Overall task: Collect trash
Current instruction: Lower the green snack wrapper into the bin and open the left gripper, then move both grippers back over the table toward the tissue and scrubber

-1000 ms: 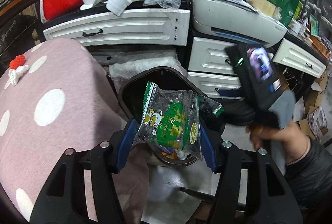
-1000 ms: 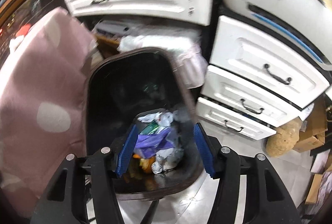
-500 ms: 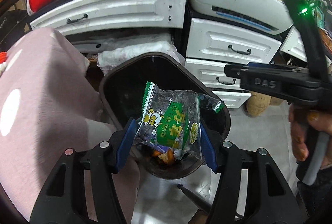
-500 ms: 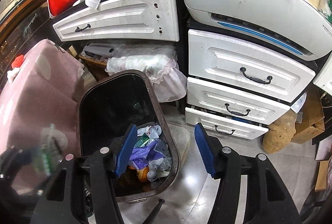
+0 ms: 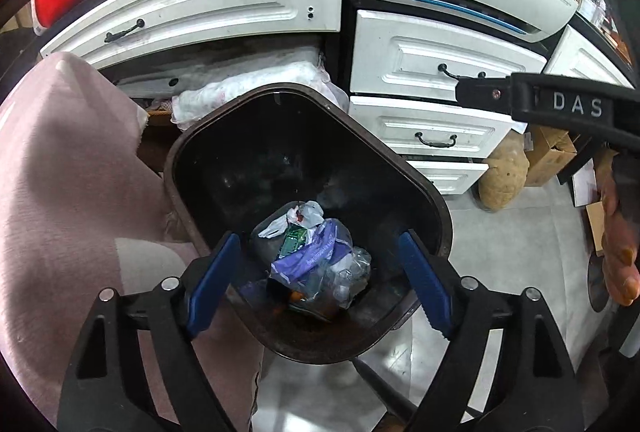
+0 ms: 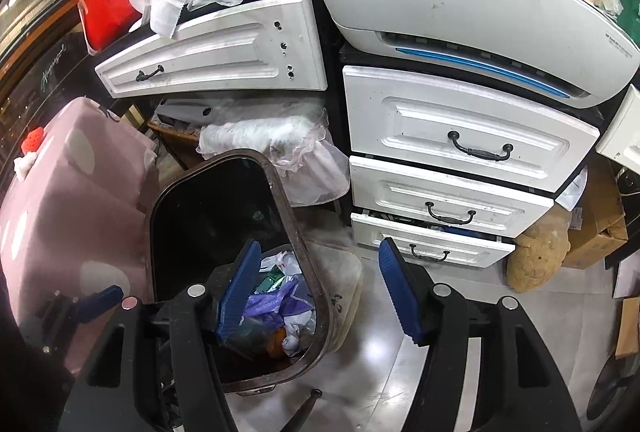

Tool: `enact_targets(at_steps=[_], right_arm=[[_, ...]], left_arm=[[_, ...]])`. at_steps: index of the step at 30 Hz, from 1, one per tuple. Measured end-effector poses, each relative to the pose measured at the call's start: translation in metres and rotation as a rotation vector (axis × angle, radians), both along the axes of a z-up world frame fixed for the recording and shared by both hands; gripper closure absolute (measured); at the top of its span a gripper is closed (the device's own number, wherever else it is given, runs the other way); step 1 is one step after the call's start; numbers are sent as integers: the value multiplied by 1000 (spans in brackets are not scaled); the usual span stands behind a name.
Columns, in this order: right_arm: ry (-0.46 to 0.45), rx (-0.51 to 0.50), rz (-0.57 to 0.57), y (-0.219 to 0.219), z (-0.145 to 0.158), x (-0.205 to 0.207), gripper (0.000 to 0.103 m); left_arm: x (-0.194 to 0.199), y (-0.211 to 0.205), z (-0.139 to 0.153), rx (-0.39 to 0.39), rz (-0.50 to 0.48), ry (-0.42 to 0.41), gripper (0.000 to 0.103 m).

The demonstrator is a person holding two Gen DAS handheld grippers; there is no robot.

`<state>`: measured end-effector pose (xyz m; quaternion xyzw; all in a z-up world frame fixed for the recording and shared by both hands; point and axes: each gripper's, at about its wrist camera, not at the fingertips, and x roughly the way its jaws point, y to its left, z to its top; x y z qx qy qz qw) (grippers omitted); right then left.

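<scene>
Drawers (image 6: 460,140) and pink cushion (image 5: 68,200) flank trash bin (image 5: 424,192) beneath spread left gripper (image 5: 320,280).

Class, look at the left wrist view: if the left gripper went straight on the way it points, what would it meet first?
Probably the trash pile inside the open brown bin; the open left gripper points into the bin's mouth, though depth is unclear.
</scene>
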<state>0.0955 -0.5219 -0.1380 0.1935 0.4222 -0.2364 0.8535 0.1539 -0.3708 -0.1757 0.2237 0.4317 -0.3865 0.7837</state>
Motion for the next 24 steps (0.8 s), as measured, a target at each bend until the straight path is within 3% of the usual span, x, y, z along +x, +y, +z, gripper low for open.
enact_targets(at_steps=[10, 24], right_arm=[[-3, 13, 13, 2, -1, 1, 39], [-34, 34, 93, 28, 12, 10, 34]], left_arm=[[-4, 4, 2, -7, -7, -1, 18], [-33, 48, 66, -95, -25, -38, 13]])
